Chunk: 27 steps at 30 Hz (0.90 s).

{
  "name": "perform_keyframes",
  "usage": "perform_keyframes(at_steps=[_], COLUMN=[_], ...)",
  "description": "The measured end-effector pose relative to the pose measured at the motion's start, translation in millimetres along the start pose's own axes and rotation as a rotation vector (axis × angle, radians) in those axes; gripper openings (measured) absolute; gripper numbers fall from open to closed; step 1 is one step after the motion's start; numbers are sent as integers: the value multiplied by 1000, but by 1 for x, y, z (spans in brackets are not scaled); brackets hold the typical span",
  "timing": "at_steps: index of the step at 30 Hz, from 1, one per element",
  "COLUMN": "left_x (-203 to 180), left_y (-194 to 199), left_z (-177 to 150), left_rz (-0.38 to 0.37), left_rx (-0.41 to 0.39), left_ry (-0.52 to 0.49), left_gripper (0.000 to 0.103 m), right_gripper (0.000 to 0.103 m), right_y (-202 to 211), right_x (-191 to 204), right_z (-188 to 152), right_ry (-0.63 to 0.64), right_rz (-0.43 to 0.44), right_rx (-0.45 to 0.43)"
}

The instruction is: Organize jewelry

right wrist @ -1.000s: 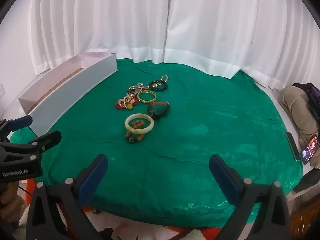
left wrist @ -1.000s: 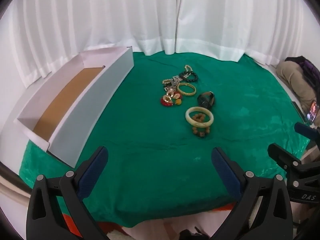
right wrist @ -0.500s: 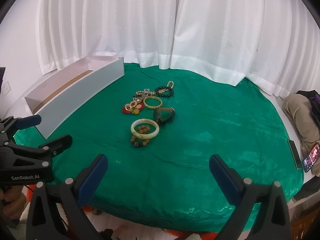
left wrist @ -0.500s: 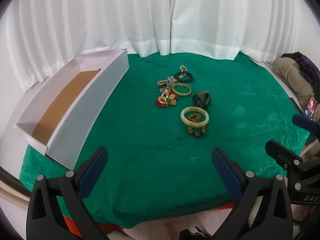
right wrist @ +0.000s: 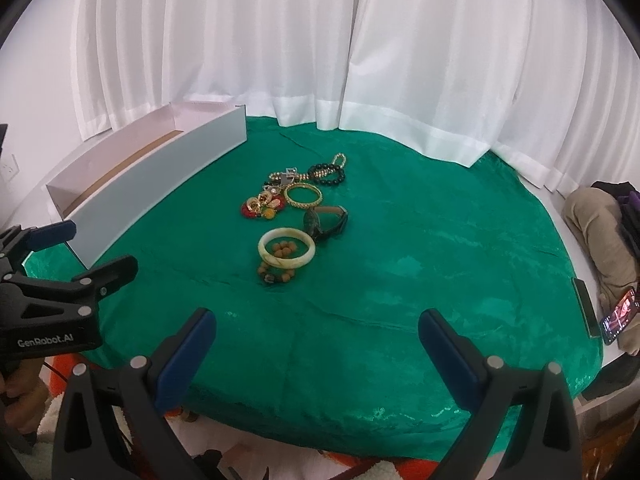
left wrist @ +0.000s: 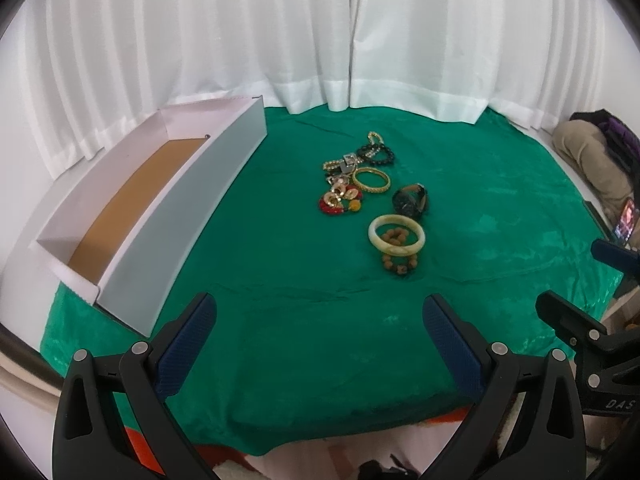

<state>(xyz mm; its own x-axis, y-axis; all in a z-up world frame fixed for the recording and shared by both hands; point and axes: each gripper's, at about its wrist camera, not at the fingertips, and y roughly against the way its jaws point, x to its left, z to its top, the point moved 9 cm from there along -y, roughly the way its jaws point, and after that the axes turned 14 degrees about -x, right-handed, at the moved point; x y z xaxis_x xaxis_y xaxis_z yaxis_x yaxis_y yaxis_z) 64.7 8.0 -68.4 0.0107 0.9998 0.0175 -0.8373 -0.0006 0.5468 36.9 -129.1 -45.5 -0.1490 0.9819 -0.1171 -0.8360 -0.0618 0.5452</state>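
A cluster of jewelry lies mid-table on the green cloth [left wrist: 280,320]: a pale jade bangle [left wrist: 396,235] [right wrist: 286,253] over a brown bead bracelet [left wrist: 400,266], a dark watch [left wrist: 410,199] [right wrist: 326,220], a gold bangle [left wrist: 371,180] [right wrist: 303,195], a black bead bracelet [left wrist: 376,154], and red-and-gold pieces [left wrist: 340,199]. A long white box [left wrist: 180,216] [right wrist: 160,184] with a brown floor stands empty at the left. My left gripper [left wrist: 318,322] is open near the front edge, well short of the jewelry. My right gripper [right wrist: 316,330] is open too, holding nothing.
White curtains [left wrist: 320,40] close off the back of the table. A phone with a lit screen [right wrist: 618,314] lies past the right edge beside a beige and dark bundle [right wrist: 600,232]. A hand [right wrist: 20,396] holds the left gripper's handle.
Both views have drawn back and tilted up a little, so the jewelry sits lower and slightly smaller in frame. The jaws keep the same spread.
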Motion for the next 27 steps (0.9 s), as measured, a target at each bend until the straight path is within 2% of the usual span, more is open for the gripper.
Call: perform_keyframes(at_steps=[14, 27], left_x=[-4, -6], left_y=[-4, -5], left_z=[-8, -7], left_rz=[6, 17], left_rx=[21, 22], left_ry=[-9, -17], left_gripper=[103, 103], right_gripper=[103, 103], right_y=[-3, -4], right_x=[-2, -8], right_z=[-3, 0], right_ry=[-11, -36], right_rz=[1, -6], right_rx=[33, 24])
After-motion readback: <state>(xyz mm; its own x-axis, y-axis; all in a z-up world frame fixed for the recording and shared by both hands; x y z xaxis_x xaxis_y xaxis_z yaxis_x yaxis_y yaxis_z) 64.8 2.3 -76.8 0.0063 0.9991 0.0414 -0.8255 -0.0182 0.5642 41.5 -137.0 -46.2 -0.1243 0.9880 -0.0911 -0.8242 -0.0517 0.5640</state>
